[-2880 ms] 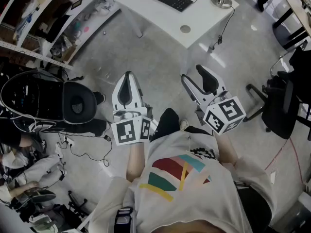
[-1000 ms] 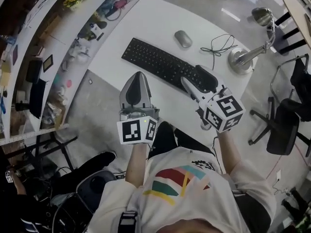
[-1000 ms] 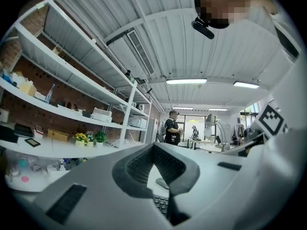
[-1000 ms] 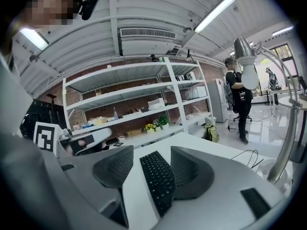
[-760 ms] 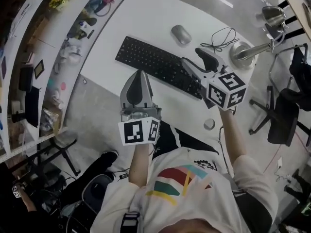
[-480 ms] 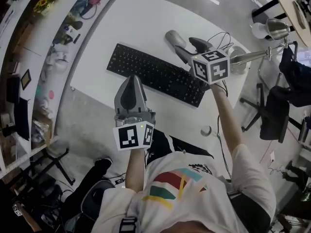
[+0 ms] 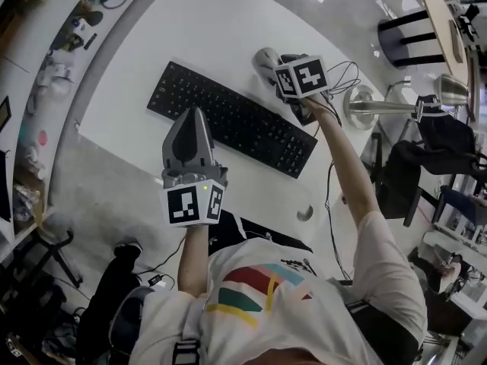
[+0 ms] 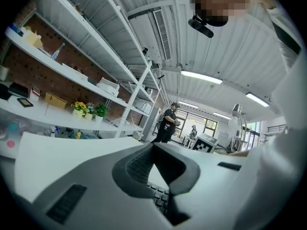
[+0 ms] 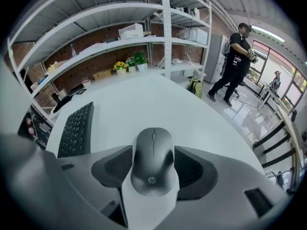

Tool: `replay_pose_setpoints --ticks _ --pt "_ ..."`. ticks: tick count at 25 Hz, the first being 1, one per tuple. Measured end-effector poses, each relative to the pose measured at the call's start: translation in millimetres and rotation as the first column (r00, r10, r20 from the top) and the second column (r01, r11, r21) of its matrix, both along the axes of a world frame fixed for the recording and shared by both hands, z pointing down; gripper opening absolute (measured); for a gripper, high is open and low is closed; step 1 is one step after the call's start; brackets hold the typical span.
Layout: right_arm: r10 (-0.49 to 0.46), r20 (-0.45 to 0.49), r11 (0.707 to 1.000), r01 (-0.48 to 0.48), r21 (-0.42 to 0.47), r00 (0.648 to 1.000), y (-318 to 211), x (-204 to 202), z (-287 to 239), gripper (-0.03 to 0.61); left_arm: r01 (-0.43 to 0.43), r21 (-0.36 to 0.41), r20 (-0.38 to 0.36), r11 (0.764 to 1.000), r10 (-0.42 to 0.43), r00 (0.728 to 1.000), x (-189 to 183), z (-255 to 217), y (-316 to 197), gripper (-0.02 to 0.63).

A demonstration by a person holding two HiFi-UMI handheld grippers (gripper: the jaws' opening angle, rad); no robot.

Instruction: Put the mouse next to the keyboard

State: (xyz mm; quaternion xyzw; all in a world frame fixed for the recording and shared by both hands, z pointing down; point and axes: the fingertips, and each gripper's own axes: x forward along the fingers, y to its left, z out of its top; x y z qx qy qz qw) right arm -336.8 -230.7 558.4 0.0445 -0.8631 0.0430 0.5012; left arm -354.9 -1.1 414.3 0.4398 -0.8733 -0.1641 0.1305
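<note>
At the far side of the white table (image 7: 190, 29): one grey mouse (image 9: 153, 150), lying flat just past the right end of the keyboard (image 7: 228, 120), near it but apart.

Your right gripper (image 9: 152, 169): jaws apart, straddling the mouse with a pad beside each flank; no firm clamp is evident. The mouse's long axis runs straight along the jaws, logo end nearest you.

Your left gripper (image 7: 192, 120): jaws together, empty, over the keyboard's near edge, farther off.

Judgement: the right takes it.

- Head view looks steeply down at the desk (image 7: 213, 36).
- Each gripper view looks along its own fingers (image 9: 112, 169), near the desk.
- All share the keyboard (image 7: 251, 131).
</note>
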Motion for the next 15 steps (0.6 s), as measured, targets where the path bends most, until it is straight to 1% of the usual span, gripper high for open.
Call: replay_pose_setpoints --ticks 2,4,7,9,12,15 --pt "0.002 -0.038 1.000 -0.003 -0.020 0.999 -1.0 -3.4 13.6 0.261 0.006 0.011 -0.010 1.000 -0.006 1.000 -7.7 7.3 -0.7 0.044" --pt "0.012 -0.069 0.998 -0.016 -0.061 0.998 -3.0 -4.8 20.2 0.262 0.011 0.016 -0.017 1.000 -0.010 1.000 -13.1 12.2 -3.6 0.044" --pt "-0.009 -0.134 0.995 -0.004 -0.096 0.991 -5.2 -2.7 23.0 0.262 0.018 0.017 -0.026 1.000 -0.017 1.000 -16.6 14.7 -8.4 0.044" --pt "-0.033 -0.168 0.996 0.019 -0.086 0.985 -3.5 -1.9 23.5 0.262 0.020 0.017 -0.032 1.000 -0.020 0.999 -18.5 15.9 -9.0 0.044" --pt "-0.073 -0.184 0.997 0.066 -0.042 0.980 2.2 -5.5 24.8 0.268 0.019 0.019 -0.038 1.000 -0.019 0.999 -22.9 17.9 -9.3 0.044" --pt "-0.093 -0.201 0.995 0.086 -0.042 0.975 2.6 -8.8 25.1 0.270 0.017 0.021 -0.041 1.000 -0.016 0.999 -23.4 19.5 -13.1 0.044"
